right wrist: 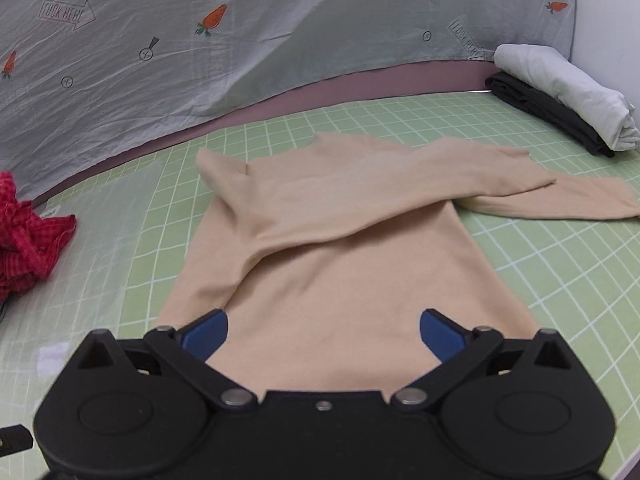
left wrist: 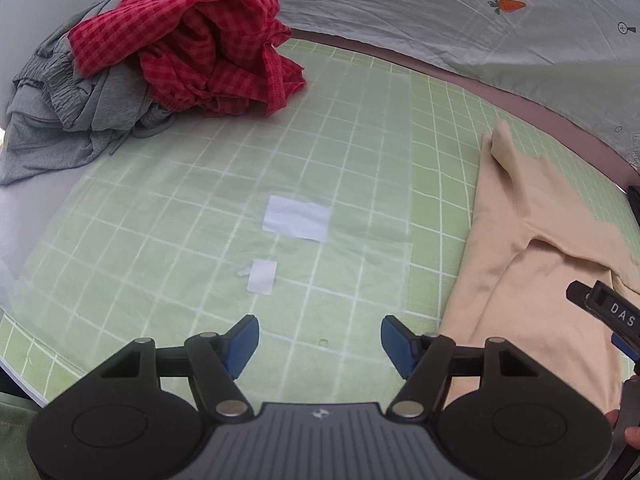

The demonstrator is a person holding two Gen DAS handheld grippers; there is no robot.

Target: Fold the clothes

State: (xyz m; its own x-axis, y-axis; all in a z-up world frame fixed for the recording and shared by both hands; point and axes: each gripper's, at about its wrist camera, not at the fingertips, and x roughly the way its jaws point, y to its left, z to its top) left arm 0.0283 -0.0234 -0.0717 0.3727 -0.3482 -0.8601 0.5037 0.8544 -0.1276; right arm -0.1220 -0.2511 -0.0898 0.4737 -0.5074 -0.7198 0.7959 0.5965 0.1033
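A beige long-sleeved top [right wrist: 360, 264] lies flat on the green grid mat [right wrist: 560, 264], one sleeve folded across its body and the other stretched out to the right. My right gripper [right wrist: 324, 334] hovers open over its lower hem, with nothing between the blue pads. In the left wrist view the same top [left wrist: 532, 280] lies at the right. My left gripper [left wrist: 320, 344] stands open over bare mat [left wrist: 200, 208], empty. The right gripper's black body [left wrist: 612, 316] pokes in at the right edge of the left wrist view.
A crumpled red checked garment [left wrist: 200, 48] rests on a grey one [left wrist: 68, 120] at the mat's far left. Folded white [right wrist: 568, 88] and black [right wrist: 552, 116] clothes are stacked at the far right. A grey carrot-print sheet [right wrist: 240, 48] rises behind. White tape patches [left wrist: 298, 222] mark the mat.
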